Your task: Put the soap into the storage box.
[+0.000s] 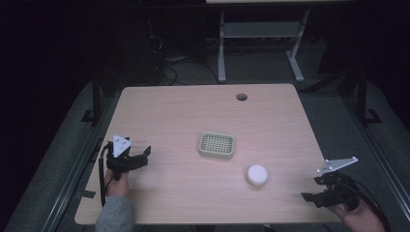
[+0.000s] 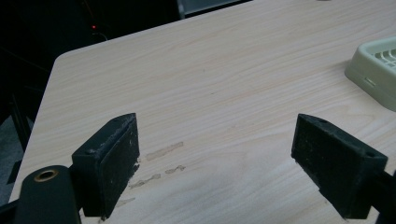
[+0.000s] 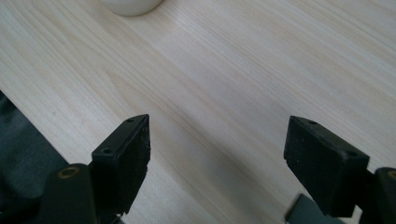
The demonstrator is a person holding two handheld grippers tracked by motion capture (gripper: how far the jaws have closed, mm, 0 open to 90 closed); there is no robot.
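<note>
Both the left gripper (image 2: 215, 158) and right gripper (image 3: 217, 163) gape empty; frame edges crop the soap dish (image 2: 376, 70) and white puck (image 3: 130, 5).

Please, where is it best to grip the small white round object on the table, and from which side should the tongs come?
Grip the white round object across its curved side wall, coming from the right, probably with the open right tongs, which are nearest. It sits low and round with free table around it, so any opposite sides suit.
</note>
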